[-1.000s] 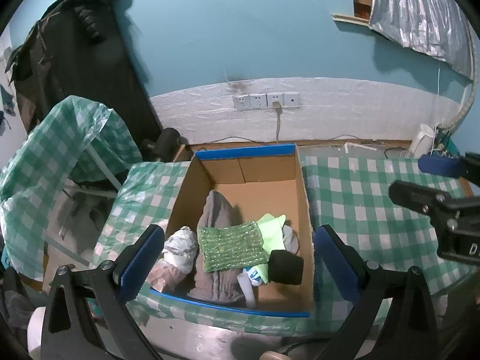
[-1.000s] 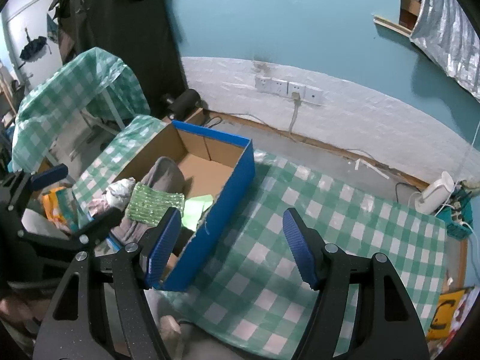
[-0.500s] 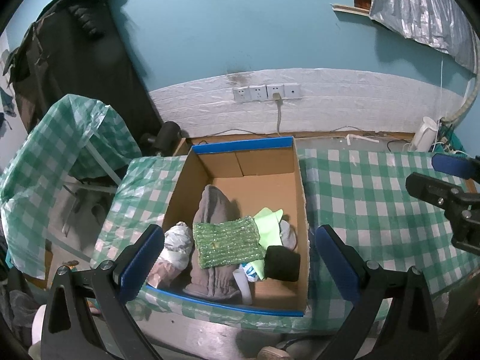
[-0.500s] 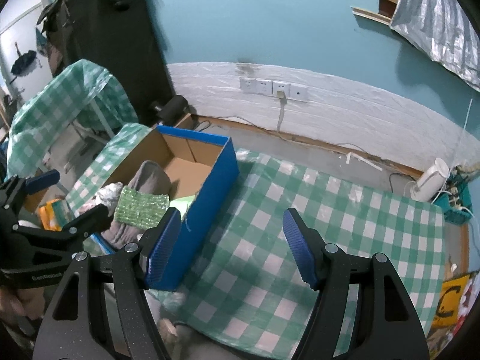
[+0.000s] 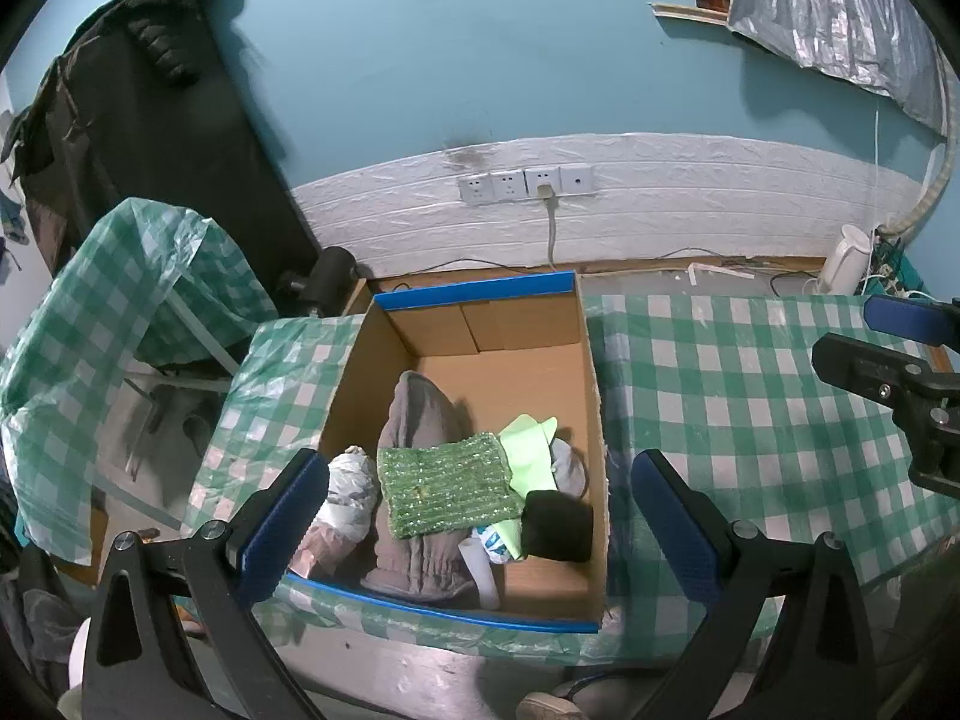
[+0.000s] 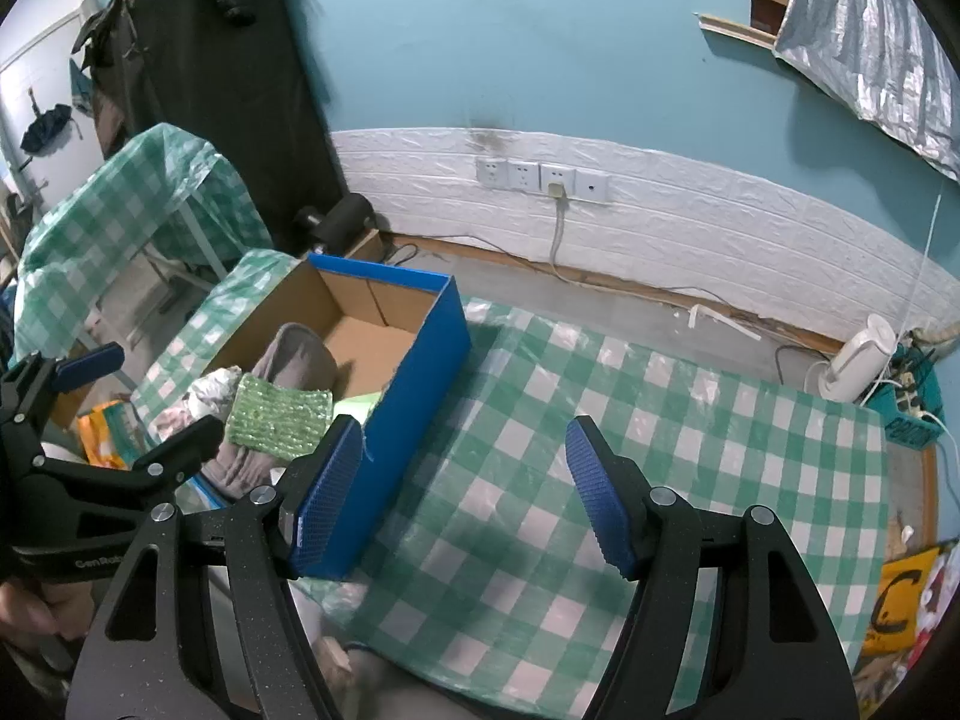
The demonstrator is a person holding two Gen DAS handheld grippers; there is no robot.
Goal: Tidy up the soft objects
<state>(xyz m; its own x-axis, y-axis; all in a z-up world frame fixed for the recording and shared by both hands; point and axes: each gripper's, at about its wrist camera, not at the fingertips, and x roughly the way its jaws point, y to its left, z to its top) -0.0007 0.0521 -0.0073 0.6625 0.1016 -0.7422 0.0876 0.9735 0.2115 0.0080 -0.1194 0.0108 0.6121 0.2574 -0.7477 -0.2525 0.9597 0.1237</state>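
Both claws, left (image 5: 480, 516) and right (image 6: 465, 495), have backed up over the last second, jaws apart and empty, while the soft stuff like the sparkly green knitted cloth (image 5: 447, 491) sits piled in the blue-edged cardboard box (image 5: 591, 396) on the green-checked table (image 6: 630, 438), so it looks sorted.

A: What do the grippers look like up close?

B: Both the left gripper (image 5: 480, 531) and the right gripper (image 6: 465, 489) are matte black, kinda speckled plastic, with triangular cutouts in the arms. The fingers (image 6: 327, 495) wear bright blue pads with a fine ribbed grip texture.

A: Any hardware showing?

B: Yep, round silver screws (image 6: 260, 494) at the joints, plus white lettering on the left one's body, looks like "Gen Rob", the rest hidden.
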